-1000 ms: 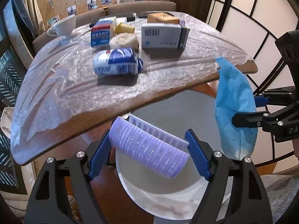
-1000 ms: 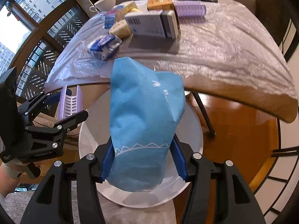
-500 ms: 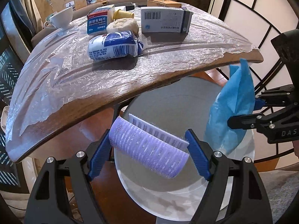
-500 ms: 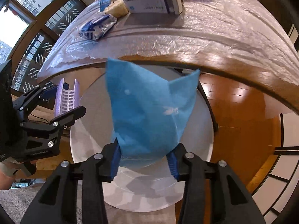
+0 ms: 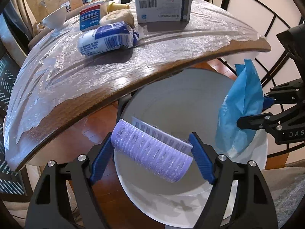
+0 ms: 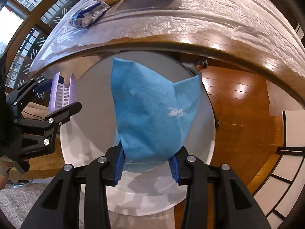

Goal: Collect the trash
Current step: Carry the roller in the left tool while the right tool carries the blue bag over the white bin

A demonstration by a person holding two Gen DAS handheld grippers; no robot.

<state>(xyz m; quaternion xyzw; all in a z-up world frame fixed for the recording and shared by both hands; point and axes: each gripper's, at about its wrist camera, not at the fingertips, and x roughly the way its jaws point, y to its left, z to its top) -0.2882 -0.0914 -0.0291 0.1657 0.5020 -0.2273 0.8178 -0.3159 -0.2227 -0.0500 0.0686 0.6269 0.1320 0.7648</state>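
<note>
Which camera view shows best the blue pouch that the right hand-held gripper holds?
The right wrist view: the blue pouch faces the camera, clamped in the right hand-held gripper. The left wrist view shows it only edge-on at the frame's right.

two boxes [image 5: 163, 9], one cup [image 5: 54, 20], one bin [image 5: 171, 204], two rollers [image 5: 152, 158]

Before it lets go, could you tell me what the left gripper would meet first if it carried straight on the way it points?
Probably the inside of the white bin, open below the left gripper and its purple roller; depth unclear.
</note>
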